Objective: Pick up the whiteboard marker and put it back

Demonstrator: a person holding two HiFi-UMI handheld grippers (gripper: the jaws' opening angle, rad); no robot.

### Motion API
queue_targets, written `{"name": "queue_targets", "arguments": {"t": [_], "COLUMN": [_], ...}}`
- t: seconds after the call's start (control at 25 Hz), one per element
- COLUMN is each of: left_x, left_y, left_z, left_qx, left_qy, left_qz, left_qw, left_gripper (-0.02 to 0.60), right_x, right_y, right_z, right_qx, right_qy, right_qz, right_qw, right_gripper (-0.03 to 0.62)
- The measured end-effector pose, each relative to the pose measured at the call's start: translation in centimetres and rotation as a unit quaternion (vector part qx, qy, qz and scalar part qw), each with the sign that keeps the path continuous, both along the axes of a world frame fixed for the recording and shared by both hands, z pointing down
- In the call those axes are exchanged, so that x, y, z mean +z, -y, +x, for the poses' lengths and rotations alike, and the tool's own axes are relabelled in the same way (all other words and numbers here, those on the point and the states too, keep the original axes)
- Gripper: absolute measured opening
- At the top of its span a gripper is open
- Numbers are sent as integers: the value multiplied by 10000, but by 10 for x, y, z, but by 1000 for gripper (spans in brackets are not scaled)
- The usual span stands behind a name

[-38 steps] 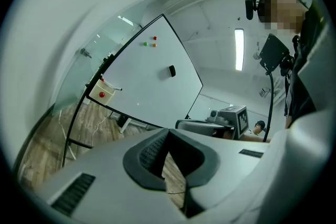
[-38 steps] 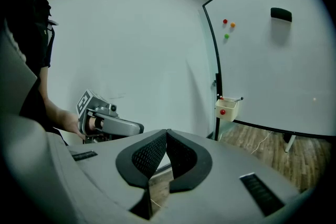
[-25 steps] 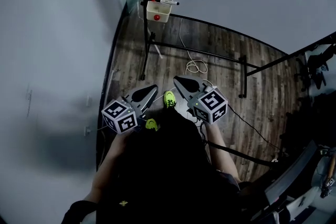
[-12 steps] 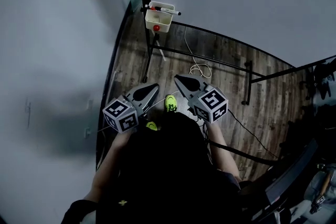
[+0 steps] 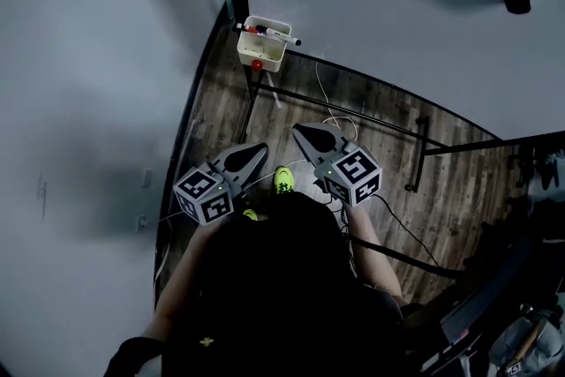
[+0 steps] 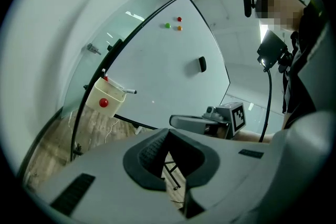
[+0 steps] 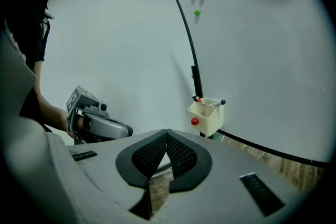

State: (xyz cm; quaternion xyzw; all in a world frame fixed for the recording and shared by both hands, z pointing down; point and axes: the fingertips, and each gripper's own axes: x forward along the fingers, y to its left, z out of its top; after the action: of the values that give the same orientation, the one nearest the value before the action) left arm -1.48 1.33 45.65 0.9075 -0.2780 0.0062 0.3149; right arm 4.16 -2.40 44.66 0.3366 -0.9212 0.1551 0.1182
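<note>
Head view pictures place the whiteboard marker [image 5: 281, 36] across the rim of the cream holder [image 5: 265, 56], which is fixed at the lower corner of the whiteboard [image 5: 380, 4], well apart from both grippers. Nothing of the task is therefore judged done: the approach, the grasp and the return are all left. The left gripper [image 5: 254, 152] and the right gripper [image 5: 305, 135] are held low in front of the person, each with its jaws brought together on nothing, as is confirmed in the two gripper views. The wooden floor [image 5: 353, 93], a loose cable [image 5: 331, 119] and bright green shoes [image 5: 283, 179] are shown only from the head. Three coloured magnets [image 6: 168, 25] high on the board are shown only in the gripper views, where a red-capped pen [image 7: 198, 99] and a red dot [image 7: 195, 121] on the holder's front are made clearer.
</note>
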Motion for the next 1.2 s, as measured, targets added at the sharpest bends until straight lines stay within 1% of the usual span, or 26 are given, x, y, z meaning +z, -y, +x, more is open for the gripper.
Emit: {"name": "queue_targets", "arguments": {"t": [0.24, 0.48, 0.6, 0.92, 1.12, 1.2], "left_x": [2, 2, 0, 3, 4, 6], "left_y": [25, 51, 59, 75, 85, 90], "left_z": [19, 36, 40, 32, 27, 27], "left_qx": [-154, -353, -430, -649, -614, -541], "left_qy": [44, 120, 139, 185, 148, 150], "left_qz": [-40, 57, 69, 22, 38, 45], "left_qw": [9999, 9993, 9990, 9977, 9980, 9984], "left_gripper": [21, 21, 21, 21, 21, 21], "right_x": [4, 9, 8, 8, 8, 9], "right_y": [26, 49, 60, 86, 102, 109], "right_z": [13, 23, 28, 31, 30, 30], "right_qx": [-217, -411, -408, -364, -260, -197], "right_qy": [37, 63, 100, 63, 13, -4], "right_qz": [-47, 41, 84, 157, 204, 215], "right_qw": [9997, 9991, 9991, 9992, 9995, 9996], "right_gripper": [2, 2, 2, 3, 16, 34]}}
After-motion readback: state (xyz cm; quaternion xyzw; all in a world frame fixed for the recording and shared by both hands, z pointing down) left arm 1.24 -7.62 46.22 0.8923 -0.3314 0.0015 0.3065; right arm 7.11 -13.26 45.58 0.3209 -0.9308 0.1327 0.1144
